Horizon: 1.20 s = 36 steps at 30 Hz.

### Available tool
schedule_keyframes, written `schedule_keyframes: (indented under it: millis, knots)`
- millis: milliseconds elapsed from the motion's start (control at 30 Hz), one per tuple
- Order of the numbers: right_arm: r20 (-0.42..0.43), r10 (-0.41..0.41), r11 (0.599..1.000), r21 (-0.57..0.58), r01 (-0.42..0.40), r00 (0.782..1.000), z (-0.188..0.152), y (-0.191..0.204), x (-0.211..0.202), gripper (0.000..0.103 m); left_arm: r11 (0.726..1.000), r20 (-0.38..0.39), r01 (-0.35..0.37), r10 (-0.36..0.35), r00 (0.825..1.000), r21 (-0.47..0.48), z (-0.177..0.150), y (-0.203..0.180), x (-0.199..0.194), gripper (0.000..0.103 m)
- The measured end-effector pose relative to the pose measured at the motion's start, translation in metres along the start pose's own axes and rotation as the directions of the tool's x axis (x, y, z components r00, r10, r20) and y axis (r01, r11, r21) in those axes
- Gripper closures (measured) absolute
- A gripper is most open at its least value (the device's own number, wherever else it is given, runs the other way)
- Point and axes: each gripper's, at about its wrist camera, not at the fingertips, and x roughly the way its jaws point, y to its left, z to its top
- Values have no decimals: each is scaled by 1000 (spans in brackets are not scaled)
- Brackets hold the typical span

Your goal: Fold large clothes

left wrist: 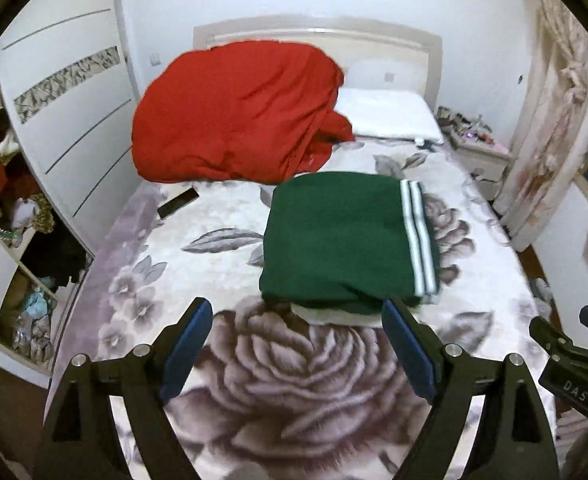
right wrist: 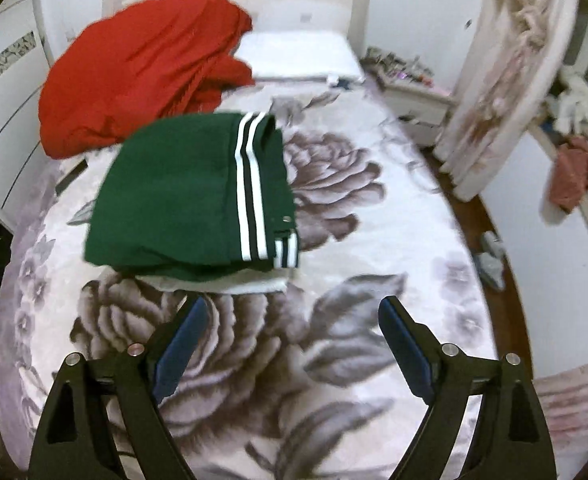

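The green garment [left wrist: 342, 240] lies folded into a compact rectangle on the bed [left wrist: 294, 380], in front of the red bundle [left wrist: 233, 112] that is heaped toward the headboard. A band of white stripes [right wrist: 249, 188] runs along the garment's right edge, and a pale layer [right wrist: 229, 285] shows under its near edge; whether that is a lining or a separate piece, I cannot tell.

The left hand-held gripper [left wrist: 296, 344] hangs above the bed on the near side of the green garment, jaws spread wide with nothing between them. The right hand-held gripper [right wrist: 294, 340] is likewise spread and empty, also on the near side of the garment and clear of it.

The green fabric looks like a thick, soft knit: limp, probably light to moderate in weight, not fragile, and grippy enough not to slide between the pads. Being stacked in several layers, it will likely sag and spill open if lifted by one corner. The safer hold seems to be at the two near corners, pinching through all layers at once, or along the striped edge, where the ribbing looks firmer.

The red bundle appears smoother and bulkier, so it may slip and billow; a seam or hem would give the surest purchase.
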Motion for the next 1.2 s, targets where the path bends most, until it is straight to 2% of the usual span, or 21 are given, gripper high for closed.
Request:
schedule_keyframes:
  millis: [267, 533, 833, 1033, 1200]
  knots:
    - [112, -3, 1000, -23, 5, 994, -44, -31, -202, 14, 1000, 51, 13, -13, 999, 3, -25, -7, -143, 17]
    - [213, 42, 999, -20, -39, 976, -81, -68, -344, 14, 1000, 124, 6, -4, 992, -17, -40, -10, -238, 17]
    - [322, 62, 998, -25, -57, 945, -115, -96, -446, 14, 1000, 187, 1, 1, 982, -10, -51, -13, -294, 17]
    - [376, 61, 998, -38, -51, 925, -129, -104, -485, 13, 1000, 233, -10, 13, 972, -15, -58, -14, -312, 16]
    - [400, 76, 997, -39, -66, 913, -131, -113, -495, 9, 1000, 250, -20, 25, 968, -19, -60, -17, -317, 14]
